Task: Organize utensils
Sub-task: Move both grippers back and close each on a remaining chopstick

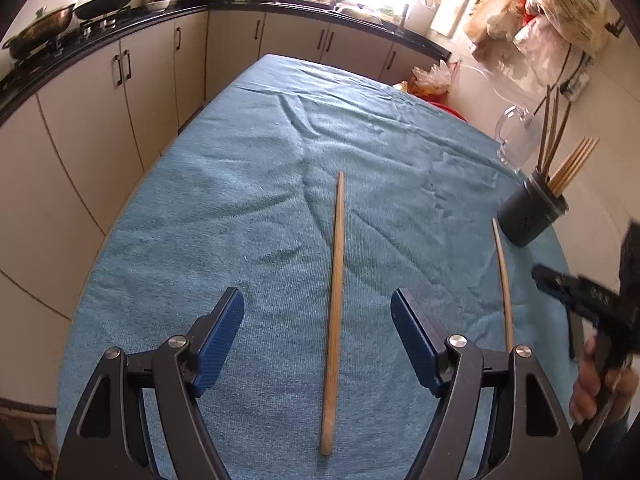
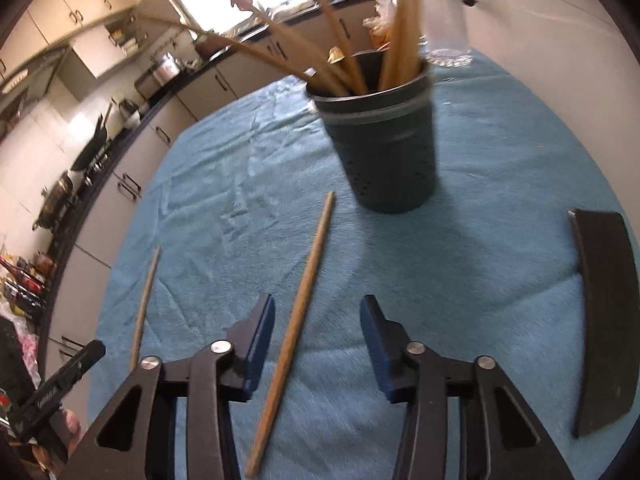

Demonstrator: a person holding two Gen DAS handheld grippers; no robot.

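Two wooden chopsticks lie on the blue cloth. In the left wrist view one chopstick (image 1: 335,308) lies between the fingers of my open left gripper (image 1: 318,312), untouched. The second chopstick (image 1: 503,276) lies to its right, near the dark utensil holder (image 1: 530,216) that holds several chopsticks. In the right wrist view my right gripper (image 2: 317,320) is open over that second chopstick (image 2: 298,320), which runs between its fingers toward the holder (image 2: 384,140). The first chopstick (image 2: 145,304) lies to the left. The right gripper (image 1: 576,300) also shows at the left view's right edge.
The table's blue cloth (image 1: 248,200) ends at edges left and right. A clear glass mug (image 1: 516,136) stands behind the holder. A dark flat object (image 2: 608,320) lies on the cloth at the right. Kitchen cabinets (image 1: 120,92) and a counter with pans stand beyond.
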